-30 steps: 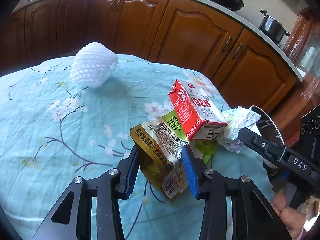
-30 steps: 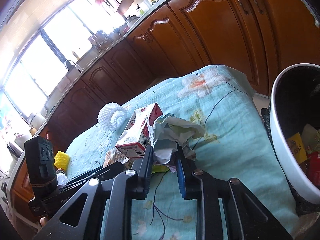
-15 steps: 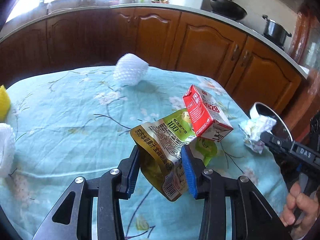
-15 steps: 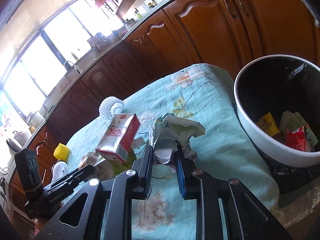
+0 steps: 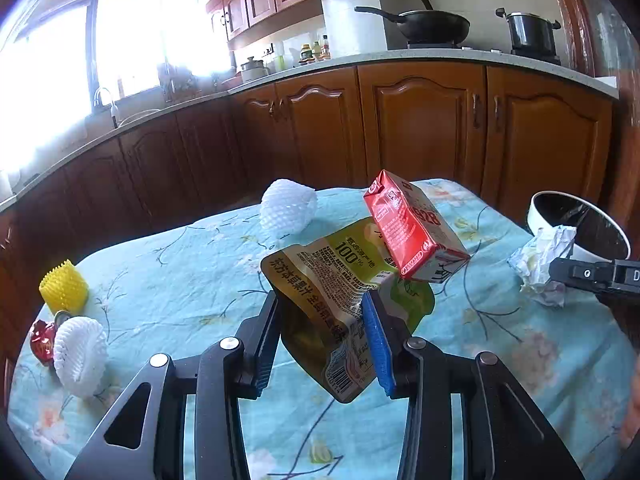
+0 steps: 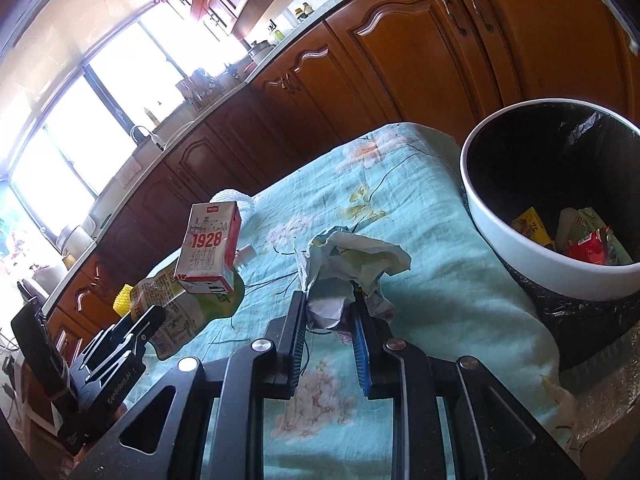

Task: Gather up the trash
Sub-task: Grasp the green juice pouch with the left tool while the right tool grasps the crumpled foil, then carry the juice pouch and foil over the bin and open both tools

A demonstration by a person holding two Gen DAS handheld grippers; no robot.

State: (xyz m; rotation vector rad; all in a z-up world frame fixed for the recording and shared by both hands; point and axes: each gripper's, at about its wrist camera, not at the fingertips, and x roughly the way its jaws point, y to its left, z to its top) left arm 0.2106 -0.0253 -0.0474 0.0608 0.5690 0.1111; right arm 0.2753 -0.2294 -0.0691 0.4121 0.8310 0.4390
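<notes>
My left gripper point(image 5: 324, 336) is shut on a yellow-green juice pouch point(image 5: 328, 300) and holds it above the table. A red and white milk carton point(image 5: 412, 228) rests tilted on the pouch's top. My right gripper point(image 6: 328, 320) is shut on a crumpled paper wad point(image 6: 352, 260), held above the tablecloth left of the white trash bin point(image 6: 520, 240). The bin holds several wrappers point(image 6: 584, 236). The wad point(image 5: 540, 268) and bin point(image 5: 552, 204) also show at the right of the left wrist view. The pouch point(image 6: 172, 320) and carton point(image 6: 210, 252) show at the left of the right wrist view.
On the teal floral tablecloth point(image 5: 180, 280) lie a white foam fruit net point(image 5: 288, 208) at the back, a yellow foam net point(image 5: 64, 288), another white net point(image 5: 80, 356) and a red wrapper point(image 5: 42, 344) at the left. Wooden cabinets point(image 5: 420, 128) stand behind.
Both grippers have risen with their loads. The left one lifted the pouch and carton and tilted up. The right one carried the wad closer to the bin.
</notes>
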